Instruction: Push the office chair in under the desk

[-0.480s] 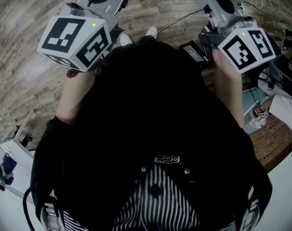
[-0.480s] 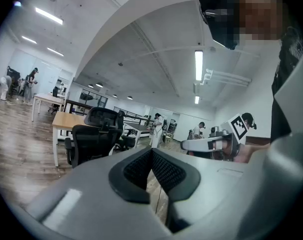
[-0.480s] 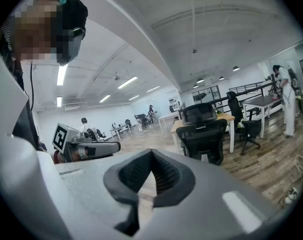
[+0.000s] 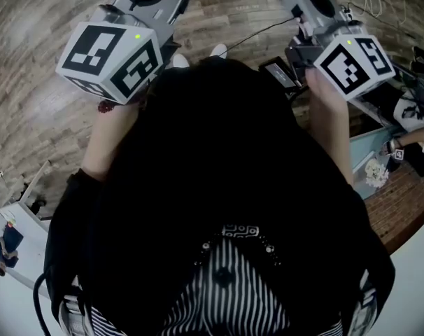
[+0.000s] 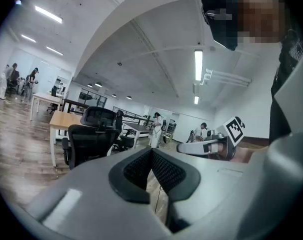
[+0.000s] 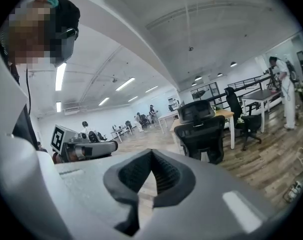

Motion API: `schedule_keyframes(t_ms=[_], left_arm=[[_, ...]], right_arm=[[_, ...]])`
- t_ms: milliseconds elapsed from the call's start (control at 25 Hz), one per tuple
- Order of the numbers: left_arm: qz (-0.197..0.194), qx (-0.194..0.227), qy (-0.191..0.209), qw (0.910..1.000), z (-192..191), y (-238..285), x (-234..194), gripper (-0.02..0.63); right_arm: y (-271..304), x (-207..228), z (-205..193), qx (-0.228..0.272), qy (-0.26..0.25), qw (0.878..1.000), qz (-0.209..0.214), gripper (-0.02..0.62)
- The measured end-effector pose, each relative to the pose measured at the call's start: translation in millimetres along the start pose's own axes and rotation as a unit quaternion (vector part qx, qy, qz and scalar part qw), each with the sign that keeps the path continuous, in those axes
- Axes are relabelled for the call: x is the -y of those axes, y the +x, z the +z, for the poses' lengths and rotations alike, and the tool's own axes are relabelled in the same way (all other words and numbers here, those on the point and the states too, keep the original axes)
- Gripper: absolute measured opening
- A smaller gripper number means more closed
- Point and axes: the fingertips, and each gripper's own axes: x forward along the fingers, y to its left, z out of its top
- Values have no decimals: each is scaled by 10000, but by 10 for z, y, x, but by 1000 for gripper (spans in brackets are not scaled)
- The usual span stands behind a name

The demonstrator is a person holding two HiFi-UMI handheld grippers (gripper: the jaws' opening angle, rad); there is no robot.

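A black mesh office chair [image 5: 89,141] stands a little way off in front of a light wooden desk [image 5: 61,121] with white legs; the same chair [image 6: 202,134] and desk [image 6: 225,115] show in the right gripper view. My left gripper [image 5: 152,152] is shut with nothing in it and is held level in the air, far from the chair. My right gripper [image 6: 151,154] is likewise shut and empty. In the head view both marker cubes, left [image 4: 110,58] and right [image 4: 352,65], sit above my dark torso, and the jaw tips run off the top edge.
Wood-plank floor [image 4: 37,96] lies below, with a thin cable [image 4: 257,30] and a black box [image 4: 280,74] on it. More desks and another black chair [image 6: 241,114] stand further back. A person in white [image 6: 286,91] stands at the right, others far off.
The right gripper's marker cube has shifted slightly up and left in the head view, and the things at the right edge have slid. The left gripper has kept still.
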Motion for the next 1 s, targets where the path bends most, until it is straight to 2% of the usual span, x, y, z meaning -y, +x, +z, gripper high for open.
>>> schedule_keyframes(t_ms=[280, 480, 680, 800, 1000], left_arm=[[72, -66, 98, 9999, -68, 318, 60, -2], [107, -7, 117, 9999, 104, 646, 346, -2], [133, -130, 134, 9997, 19, 840, 495, -3], [144, -237, 140, 9995, -13, 924, 514, -3], [391, -369, 416, 9977, 41, 1055, 348, -3]], right_arm=[[-27, 302, 25, 127, 193, 9993, 283, 0], [-285, 655, 160, 90, 454, 9983, 358, 0], [-394, 928, 131, 113, 573, 9973, 450, 0], [-421, 1042, 188, 198, 634, 9969, 411, 1], [-359, 1138, 238, 251, 678, 9967, 359, 0]])
